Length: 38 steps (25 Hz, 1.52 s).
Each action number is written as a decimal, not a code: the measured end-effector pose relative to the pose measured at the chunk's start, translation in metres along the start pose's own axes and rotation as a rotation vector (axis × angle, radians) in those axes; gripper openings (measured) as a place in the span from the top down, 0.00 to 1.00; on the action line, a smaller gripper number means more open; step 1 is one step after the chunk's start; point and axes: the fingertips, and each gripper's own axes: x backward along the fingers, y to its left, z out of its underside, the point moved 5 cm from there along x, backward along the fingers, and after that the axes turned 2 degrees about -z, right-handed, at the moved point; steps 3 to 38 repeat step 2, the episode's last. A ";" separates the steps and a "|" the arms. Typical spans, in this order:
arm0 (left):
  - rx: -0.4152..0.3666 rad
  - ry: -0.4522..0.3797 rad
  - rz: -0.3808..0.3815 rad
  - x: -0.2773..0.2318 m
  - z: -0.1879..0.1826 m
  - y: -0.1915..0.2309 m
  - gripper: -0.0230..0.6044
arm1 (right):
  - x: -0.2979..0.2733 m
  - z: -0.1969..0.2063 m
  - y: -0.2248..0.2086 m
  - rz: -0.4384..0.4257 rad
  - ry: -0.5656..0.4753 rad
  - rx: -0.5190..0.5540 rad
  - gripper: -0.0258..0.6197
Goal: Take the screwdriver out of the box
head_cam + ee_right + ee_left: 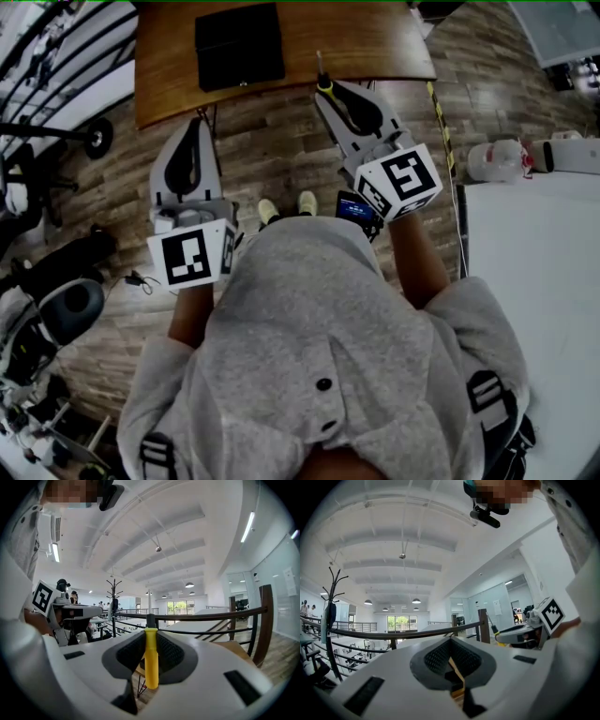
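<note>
My right gripper (328,91) is shut on a screwdriver (322,82) with a yellow handle and a black collar, held just off the near edge of the wooden table (375,37). In the right gripper view the yellow handle (151,658) stands upright between the jaws of the right gripper (151,641). The black box (239,44) lies closed on the table, ahead and to the left. My left gripper (198,125) hovers over the floor short of the table, shut with nothing in it. In the left gripper view the left gripper (451,644) is empty and the screwdriver (493,628) shows at the right.
A white table (534,253) stands at the right, with a white container (495,159) on the floor beyond it. A chair base (89,136) and dark gear (56,309) are at the left. A railing (201,617) and a coat rack (332,606) stand ahead.
</note>
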 end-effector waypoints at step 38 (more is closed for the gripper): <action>0.002 -0.002 -0.003 -0.002 0.000 0.002 0.94 | -0.003 0.000 -0.002 0.002 0.003 -0.002 0.83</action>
